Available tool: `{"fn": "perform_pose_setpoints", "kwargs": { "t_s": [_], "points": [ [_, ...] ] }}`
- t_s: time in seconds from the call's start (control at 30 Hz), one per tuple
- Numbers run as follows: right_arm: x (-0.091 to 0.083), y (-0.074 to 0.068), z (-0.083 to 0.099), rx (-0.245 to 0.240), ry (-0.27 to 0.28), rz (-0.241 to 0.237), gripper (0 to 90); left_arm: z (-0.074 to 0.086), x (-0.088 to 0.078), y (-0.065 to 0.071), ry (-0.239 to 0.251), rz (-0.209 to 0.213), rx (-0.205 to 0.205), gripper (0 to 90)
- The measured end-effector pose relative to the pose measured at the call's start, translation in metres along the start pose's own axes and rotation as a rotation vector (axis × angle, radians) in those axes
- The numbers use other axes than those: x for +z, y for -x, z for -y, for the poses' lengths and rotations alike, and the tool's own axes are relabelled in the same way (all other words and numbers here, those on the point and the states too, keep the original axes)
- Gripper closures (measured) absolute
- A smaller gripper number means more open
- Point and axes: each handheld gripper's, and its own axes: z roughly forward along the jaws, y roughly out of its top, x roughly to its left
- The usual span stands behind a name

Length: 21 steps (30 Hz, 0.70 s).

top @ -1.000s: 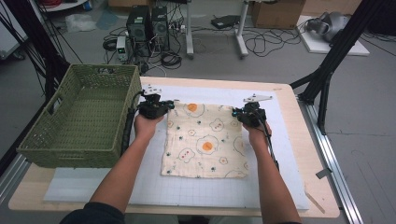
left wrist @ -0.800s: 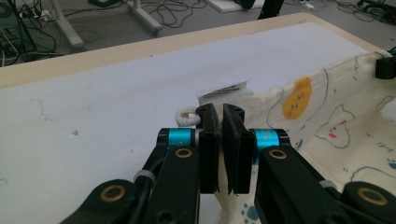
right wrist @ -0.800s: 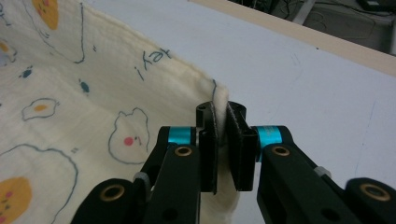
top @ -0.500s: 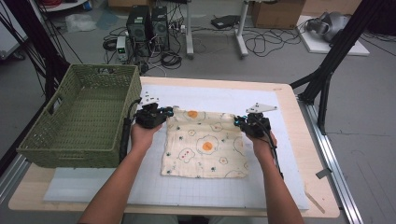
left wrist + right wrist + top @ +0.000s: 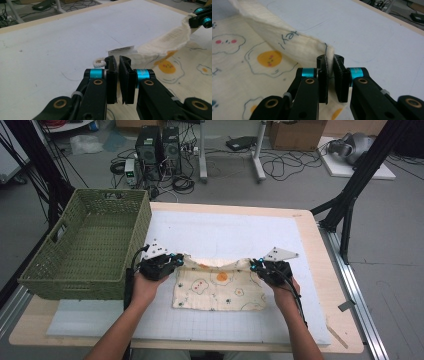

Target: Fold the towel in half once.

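A cream cloth [image 5: 220,292] printed with fried eggs lies on the white mat [image 5: 225,232], its far edge lifted and sagging between my two grippers. My left gripper [image 5: 177,261] is shut on the cloth's far left corner. In the left gripper view the jaws [image 5: 118,60] pinch that corner, beside a white label [image 5: 121,50] and a small loop [image 5: 99,62]. My right gripper [image 5: 254,265] is shut on the far right corner. The right gripper view shows its jaws [image 5: 329,58] clamped on the raised cloth edge [image 5: 287,47], which hangs over the printed layer below.
A green woven basket [image 5: 85,245] stands at the table's left, close to my left hand. The wooden table edge [image 5: 320,270] runs along the right. Black frame legs [image 5: 350,195], computer boxes and cables are on the floor beyond the table.
Both hands have drawn back toward the person, carrying the cloth's far edge with them. The cloth now looks shorter, with its far part raised over the near part.
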Motion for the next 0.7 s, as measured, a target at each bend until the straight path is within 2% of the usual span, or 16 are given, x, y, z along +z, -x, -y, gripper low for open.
{"fn": "perform_pose_setpoints", "kwargs": {
  "t_s": [0.17, 0.5, 0.7],
  "points": [
    [-0.010, -0.007, 0.015, 0.015, 0.003, -0.009, 83.4, 0.012, -0.006, 0.007, 0.002, 0.027, -0.009, 83.8],
    [-0.029, -0.020, 0.032, 0.006, 0.007, -0.042, 82.8, 0.033, -0.017, 0.020, 0.004, 0.066, -0.035, 83.8],
    [-0.037, -0.030, 0.037, 0.000, -0.001, -0.056, 82.8, 0.038, -0.026, 0.028, 0.013, 0.076, -0.022, 83.8]
  ]
}}
